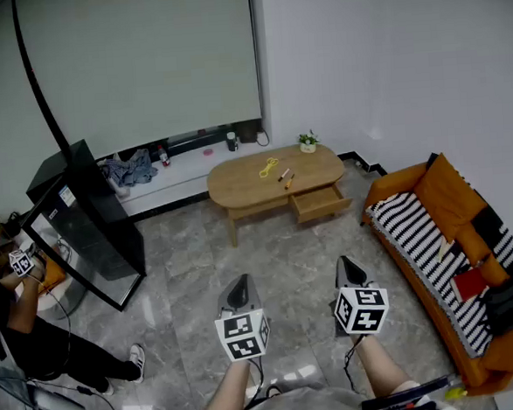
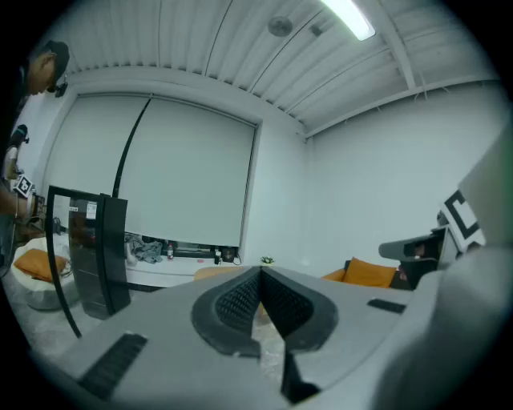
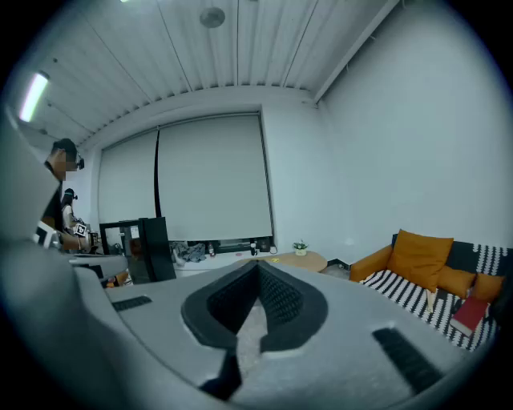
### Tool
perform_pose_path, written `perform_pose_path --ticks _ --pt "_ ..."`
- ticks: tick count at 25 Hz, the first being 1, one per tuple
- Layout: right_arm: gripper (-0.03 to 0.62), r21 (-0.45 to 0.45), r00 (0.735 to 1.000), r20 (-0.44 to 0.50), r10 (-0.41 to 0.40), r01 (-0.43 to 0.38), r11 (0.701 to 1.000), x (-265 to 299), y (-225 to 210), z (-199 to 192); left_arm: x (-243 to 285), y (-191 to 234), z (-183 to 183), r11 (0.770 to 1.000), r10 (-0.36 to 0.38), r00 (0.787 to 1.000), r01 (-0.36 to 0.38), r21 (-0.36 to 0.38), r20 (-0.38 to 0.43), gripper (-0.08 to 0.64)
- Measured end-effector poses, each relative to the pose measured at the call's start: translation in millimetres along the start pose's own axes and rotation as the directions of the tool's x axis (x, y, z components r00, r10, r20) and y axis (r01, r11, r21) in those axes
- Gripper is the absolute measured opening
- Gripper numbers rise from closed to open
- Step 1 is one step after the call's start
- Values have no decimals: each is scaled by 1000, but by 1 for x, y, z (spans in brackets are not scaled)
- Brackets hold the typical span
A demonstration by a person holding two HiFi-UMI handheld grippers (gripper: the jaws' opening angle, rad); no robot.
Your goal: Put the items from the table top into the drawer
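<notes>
While a person [image 1: 16,335] stays at the far left beside a tall black panel [image 1: 91,216], the left hand-held gripper [image 1: 239,287] hangs over the grey floor [image 1: 182,266], clenched shut with nothing between its pads. Well ahead of it stands the oval wooden tabletop [image 1: 237,183]. A yellow cord [image 1: 269,166] lies coiled near its middle, and two pens [image 1: 283,175] lie just right of the cord, toward the front edge. A small potted plant [image 1: 307,141] stands at the far right edge. The right hand-held gripper [image 1: 347,265] is level with the left one, also clenched and empty. Under the tabletop's front edge, toward its right end, the drawer [image 1: 320,202] is pulled out. An orange sofa [image 1: 408,180] with a striped blanket [image 1: 415,224] lines the right side.
</notes>
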State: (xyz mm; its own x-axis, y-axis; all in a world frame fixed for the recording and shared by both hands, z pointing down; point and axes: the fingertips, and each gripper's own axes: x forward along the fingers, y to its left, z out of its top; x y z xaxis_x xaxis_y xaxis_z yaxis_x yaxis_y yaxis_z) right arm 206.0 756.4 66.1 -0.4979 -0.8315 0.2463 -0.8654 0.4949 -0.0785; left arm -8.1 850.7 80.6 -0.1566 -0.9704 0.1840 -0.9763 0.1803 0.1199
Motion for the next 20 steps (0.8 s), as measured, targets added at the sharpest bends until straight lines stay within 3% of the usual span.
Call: perform_pose_path --ticks 9,20 --pt "-8 25 999 -19 -36 36 999 11 14 1 6 14 -3 999 -39 999 39 3 -24 3" --pt "-8 57 993 -86 -86 91 994 11 18 -30 14 27 -24 996 -87 994 89 26 -71 3"
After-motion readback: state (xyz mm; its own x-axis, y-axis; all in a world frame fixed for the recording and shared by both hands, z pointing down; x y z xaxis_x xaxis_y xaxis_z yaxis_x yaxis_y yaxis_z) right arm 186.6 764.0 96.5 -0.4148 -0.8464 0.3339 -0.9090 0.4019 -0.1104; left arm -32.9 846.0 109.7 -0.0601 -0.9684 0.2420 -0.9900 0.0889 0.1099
